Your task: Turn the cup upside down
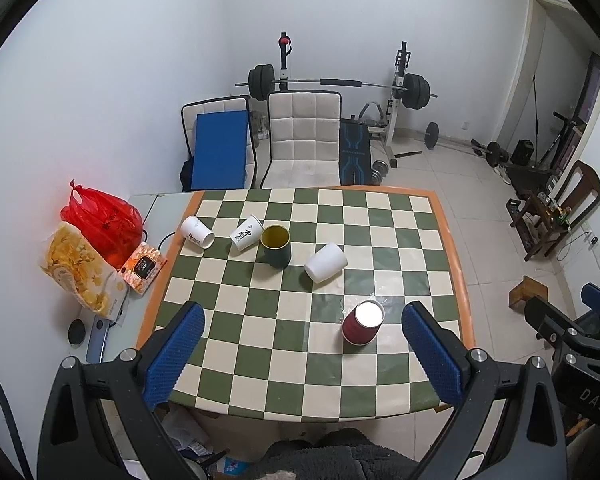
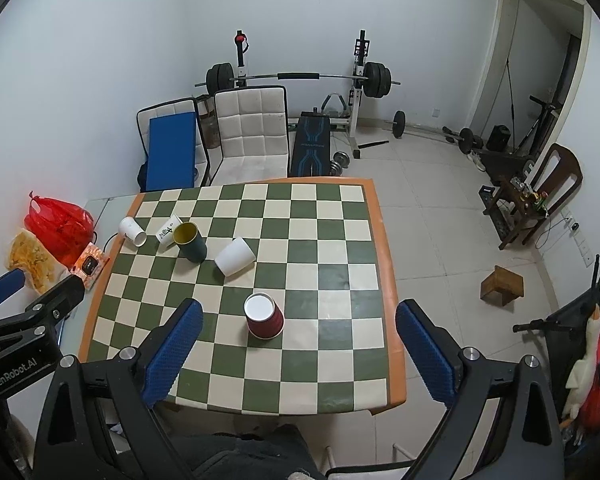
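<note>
Both tools held wide apart and empty above the near edge of the checkered desk [image 2: 340, 384]: left tool [image 1: 302, 344], right tool [image 2: 298, 340]. Red paper cup [image 2: 265, 318] already base-up, just ahead between the right tool's blue pads. Probably between flips; next calls for reaching forward-left to the upright dark green cup [image 2: 191, 242].

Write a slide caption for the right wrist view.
Open right gripper above checkered table; red cup upside down, four other cups behind.

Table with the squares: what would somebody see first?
The green-and-cream checkered table grabs the eye first. A red cup stands upside down near its front, and four more cups cluster toward the back left. Behind the table, a barbell rack stands against the wall.
</note>
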`<control>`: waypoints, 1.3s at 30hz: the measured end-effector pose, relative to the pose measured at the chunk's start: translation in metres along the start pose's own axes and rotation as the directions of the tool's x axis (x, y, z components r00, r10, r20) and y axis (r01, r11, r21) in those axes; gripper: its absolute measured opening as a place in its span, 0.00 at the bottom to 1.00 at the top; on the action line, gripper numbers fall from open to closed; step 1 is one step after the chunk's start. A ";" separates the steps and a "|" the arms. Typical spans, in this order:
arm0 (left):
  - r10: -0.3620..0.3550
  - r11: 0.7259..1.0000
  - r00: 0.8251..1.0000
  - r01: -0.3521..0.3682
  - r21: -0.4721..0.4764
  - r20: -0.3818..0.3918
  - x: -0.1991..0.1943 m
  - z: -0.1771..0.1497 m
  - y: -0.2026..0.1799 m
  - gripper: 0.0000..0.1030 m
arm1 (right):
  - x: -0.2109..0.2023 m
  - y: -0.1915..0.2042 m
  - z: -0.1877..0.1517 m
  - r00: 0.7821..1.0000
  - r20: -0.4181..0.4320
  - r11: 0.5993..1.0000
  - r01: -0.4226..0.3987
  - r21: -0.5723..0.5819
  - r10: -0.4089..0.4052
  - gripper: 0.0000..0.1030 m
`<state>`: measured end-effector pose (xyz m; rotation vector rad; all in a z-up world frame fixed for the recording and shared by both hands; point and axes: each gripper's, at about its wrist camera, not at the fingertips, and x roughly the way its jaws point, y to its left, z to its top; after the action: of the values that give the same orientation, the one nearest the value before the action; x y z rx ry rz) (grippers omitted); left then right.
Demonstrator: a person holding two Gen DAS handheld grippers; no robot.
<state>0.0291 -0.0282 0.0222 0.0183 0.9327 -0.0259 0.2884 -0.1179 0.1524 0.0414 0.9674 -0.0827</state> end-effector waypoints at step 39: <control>0.010 1.000 1.000 -0.010 -0.015 0.000 -0.008 -0.005 0.012 0.98 | -0.005 0.006 -0.010 1.000 -0.008 1.000 -0.027 -0.001 0.027 0.97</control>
<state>0.0207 -0.0156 0.0258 0.0088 0.9326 -0.0093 0.2774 -0.1107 0.1510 0.0540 0.9742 -0.0573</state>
